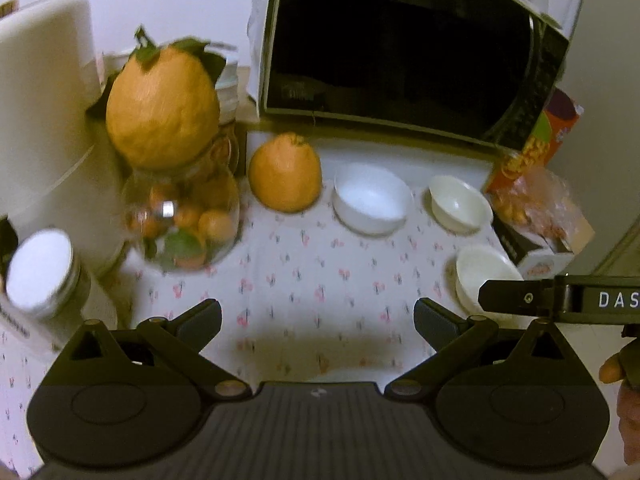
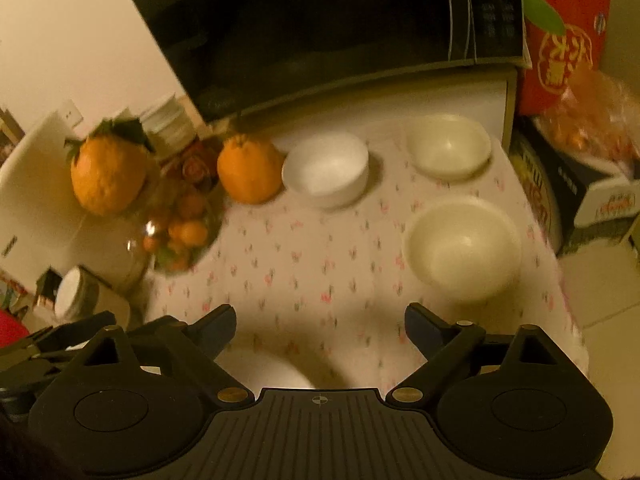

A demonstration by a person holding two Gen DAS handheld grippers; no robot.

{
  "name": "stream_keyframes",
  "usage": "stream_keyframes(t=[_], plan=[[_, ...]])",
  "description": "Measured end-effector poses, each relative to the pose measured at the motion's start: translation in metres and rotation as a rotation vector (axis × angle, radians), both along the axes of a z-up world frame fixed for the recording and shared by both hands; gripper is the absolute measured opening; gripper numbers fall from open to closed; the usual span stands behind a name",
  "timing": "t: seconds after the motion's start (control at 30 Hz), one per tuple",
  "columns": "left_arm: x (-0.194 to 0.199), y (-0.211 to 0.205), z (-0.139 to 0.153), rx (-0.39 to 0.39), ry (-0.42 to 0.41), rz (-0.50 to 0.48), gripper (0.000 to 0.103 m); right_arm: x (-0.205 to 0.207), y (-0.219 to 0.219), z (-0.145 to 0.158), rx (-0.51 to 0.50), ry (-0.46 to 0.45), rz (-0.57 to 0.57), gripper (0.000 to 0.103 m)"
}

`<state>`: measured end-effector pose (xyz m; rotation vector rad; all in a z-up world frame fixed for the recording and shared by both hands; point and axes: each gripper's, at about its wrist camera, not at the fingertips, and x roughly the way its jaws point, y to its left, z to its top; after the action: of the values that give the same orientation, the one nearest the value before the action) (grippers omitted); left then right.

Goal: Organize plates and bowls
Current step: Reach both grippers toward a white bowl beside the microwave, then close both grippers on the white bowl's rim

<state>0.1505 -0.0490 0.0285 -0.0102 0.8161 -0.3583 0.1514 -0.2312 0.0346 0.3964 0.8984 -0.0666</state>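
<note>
The table [image 1: 304,276] is covered with a pale cloth printed with small pink flowers and stands against a light wall, with a dark-fronted microwave oven [image 1: 404,44] raised at the back.

Three empty bowls rest upright on the cloth, apart from one another. The white bowl [image 1: 372,198] sits just beside a loose orange citrus fruit [image 1: 285,174]. The far cream bowl [image 1: 460,204] stands to its right, near an orange snack package [image 1: 532,184]. The near cream bowl [image 1: 480,276] stands close to the table's right edge, partly hidden in the left wrist view by the other tool's arm.

At the left, a larger citrus fruit [image 1: 162,108] with leaves sits on top of a glass jar [image 1: 184,220] of small oranges. A lidded jar [image 1: 40,272] stands nearer the front.

Left tool [image 1: 318,322]: spread wide, holding nothing, touching nothing, above bare cloth.

Right tool [image 2: 318,328]: likewise spread wide and free of any load, with the near cream bowl [image 2: 462,248] ahead and to the right of its fingers. A pale rounded shape shows low between its fingers; what it is cannot be told.
</note>
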Motion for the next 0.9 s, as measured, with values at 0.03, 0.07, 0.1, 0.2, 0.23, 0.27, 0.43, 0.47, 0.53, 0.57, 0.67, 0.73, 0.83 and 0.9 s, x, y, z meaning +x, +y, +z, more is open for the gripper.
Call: stream_keyframes(t=[0.03,0.07,0.1,0.2,0.23,0.27,0.43,0.47,0.53,0.57,0.67,0.73,0.83,0.9], plan=[[0.005,-0.002,0.001,-0.004,-0.005,0.003,0.103,0.006,-0.003,0.001,0.007,-0.008,-0.004,0.093],[0.010,-0.004,0.002,-0.009,-0.008,0.010,0.103,0.012,-0.007,0.002,0.019,-0.016,-0.007,0.093],[0.017,-0.006,0.003,-0.014,-0.012,0.018,0.103,0.018,-0.010,0.001,0.030,-0.020,-0.011,0.094],[0.036,-0.012,0.001,-0.028,-0.012,0.042,0.103,0.039,-0.021,-0.002,0.063,-0.023,-0.035,0.094],[0.043,-0.014,0.000,-0.031,-0.009,0.050,0.103,0.048,-0.025,-0.004,0.076,-0.022,-0.045,0.094],[0.050,-0.016,-0.002,-0.034,-0.006,0.057,0.103,0.054,-0.027,-0.005,0.085,-0.022,-0.053,0.094],[0.082,-0.026,-0.018,-0.079,0.009,0.091,0.103,0.089,-0.040,-0.014,0.146,-0.041,-0.075,0.094],[0.088,-0.028,-0.022,-0.090,0.011,0.094,0.103,0.096,-0.043,-0.017,0.159,-0.048,-0.085,0.094],[0.099,-0.033,-0.030,-0.109,0.012,0.097,0.100,0.104,-0.049,-0.025,0.190,-0.071,-0.101,0.094],[0.104,-0.036,-0.034,-0.116,0.014,0.097,0.099,0.108,-0.053,-0.031,0.207,-0.086,-0.107,0.094],[0.118,-0.045,-0.046,-0.145,0.029,0.090,0.090,0.120,-0.064,-0.048,0.245,-0.101,-0.138,0.093],[0.125,-0.051,-0.053,-0.165,0.035,0.090,0.082,0.126,-0.073,-0.057,0.265,-0.103,-0.167,0.092],[0.135,-0.058,-0.062,-0.189,0.034,0.083,0.069,0.133,-0.081,-0.067,0.304,-0.119,-0.187,0.085],[0.140,-0.062,-0.066,-0.203,0.032,0.079,0.063,0.136,-0.083,-0.073,0.318,-0.126,-0.194,0.079]])
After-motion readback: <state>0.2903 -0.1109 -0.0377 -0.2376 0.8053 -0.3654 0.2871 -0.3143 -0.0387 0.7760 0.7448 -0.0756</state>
